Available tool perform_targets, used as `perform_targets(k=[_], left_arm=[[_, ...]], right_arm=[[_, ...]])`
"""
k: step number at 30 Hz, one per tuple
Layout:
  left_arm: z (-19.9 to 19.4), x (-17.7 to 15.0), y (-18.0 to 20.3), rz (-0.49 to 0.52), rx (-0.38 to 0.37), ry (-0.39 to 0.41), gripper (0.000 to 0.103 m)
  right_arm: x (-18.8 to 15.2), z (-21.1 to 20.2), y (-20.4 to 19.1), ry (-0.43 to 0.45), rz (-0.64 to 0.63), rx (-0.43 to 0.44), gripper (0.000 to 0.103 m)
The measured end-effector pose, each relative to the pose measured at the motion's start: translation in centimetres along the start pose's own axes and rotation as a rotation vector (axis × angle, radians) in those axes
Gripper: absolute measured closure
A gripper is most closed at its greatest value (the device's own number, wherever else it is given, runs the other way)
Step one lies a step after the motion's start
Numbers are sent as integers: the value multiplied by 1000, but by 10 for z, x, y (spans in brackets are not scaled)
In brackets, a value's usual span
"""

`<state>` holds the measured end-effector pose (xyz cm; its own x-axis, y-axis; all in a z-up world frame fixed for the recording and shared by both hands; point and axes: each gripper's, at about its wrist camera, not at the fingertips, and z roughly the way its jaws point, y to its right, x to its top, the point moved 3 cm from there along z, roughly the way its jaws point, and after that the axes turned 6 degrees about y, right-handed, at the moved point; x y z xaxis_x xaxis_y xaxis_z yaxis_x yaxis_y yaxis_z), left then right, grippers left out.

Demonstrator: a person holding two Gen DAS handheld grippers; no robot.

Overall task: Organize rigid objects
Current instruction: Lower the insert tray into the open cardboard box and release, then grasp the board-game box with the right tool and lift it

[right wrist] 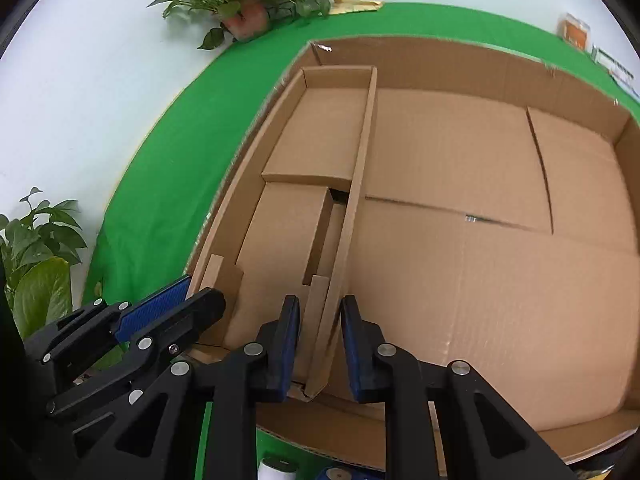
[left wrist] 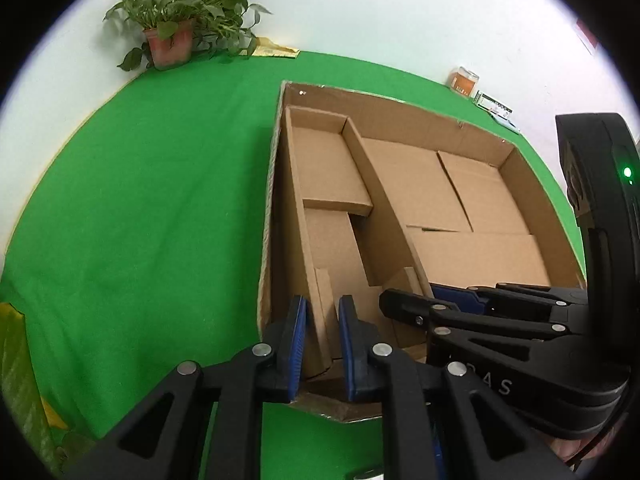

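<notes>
At the carton's six-o'clock edge, left gripper (left wrist: 322,340) and right gripper (right wrist: 320,344), fingers clenched on the insert tray (right wrist: 320,152) walls, risk tearing cardboard.

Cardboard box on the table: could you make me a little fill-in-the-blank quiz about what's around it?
1. The big cardboard box sits on a cloth coloured ____.
2. Behind the box, the reddish pot holds a leafy ____.
3. In both views, the narrow cardboard tray lies along the box's ____ side.
4. The left gripper and right gripper both have pads coloured ____.

Missing words: green; plant; left; blue.
</notes>
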<state>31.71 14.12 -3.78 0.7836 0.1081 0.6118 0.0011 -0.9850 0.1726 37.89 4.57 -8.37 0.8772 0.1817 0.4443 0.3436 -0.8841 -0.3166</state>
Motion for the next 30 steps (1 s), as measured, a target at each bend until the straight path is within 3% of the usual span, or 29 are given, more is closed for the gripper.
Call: perform_targets(k=[3, 5, 8, 10, 13, 15, 17, 18, 19, 21, 24, 27, 30], left_arm=[[2, -1, -9, -15, 44, -17, 90], [-8, -4, -5, 27, 77, 8, 90], [-26, -9, -4, 40, 96, 39, 77], [-41, -13, -5, 30, 130, 95, 56], [-57, -22, -2, 38, 171, 169, 55], [-64, -22, -6, 10, 137, 217, 55], [-77, -29, -4, -9, 110, 259, 55], [-85, -31, -2, -2, 104, 280, 52], [-92, -34, 1, 8, 98, 300, 37], [-102, -38, 5, 14, 90, 326, 10], [-122, -48, 23, 73, 28, 381, 10], [-142, -62, 45, 134, -71, 464, 10], [-136, -66, 62, 127, -136, 456, 2]], right_arm=[[-20, 11, -8, -20, 45, 34, 81], [-26, 22, -16, -21, 37, 21, 79], [-26, 20, -23, -17, 55, 48, 73], [-28, 9, -27, 19, 57, 59, 68], [-35, -1, -33, 38, 38, 77, 68], [-37, -2, -36, 35, 30, 57, 70], [-41, -6, -34, 25, 60, 94, 67], [-43, -12, -30, 27, 84, 128, 65], [-45, -23, -28, 44, 96, 153, 60], [-53, -62, -21, 158, 73, 126, 23], [-81, -134, -4, 369, 45, 21, 6], [-142, -204, 18, 572, 6, -119, 1], [-201, -238, 38, 648, -14, -245, 0]])
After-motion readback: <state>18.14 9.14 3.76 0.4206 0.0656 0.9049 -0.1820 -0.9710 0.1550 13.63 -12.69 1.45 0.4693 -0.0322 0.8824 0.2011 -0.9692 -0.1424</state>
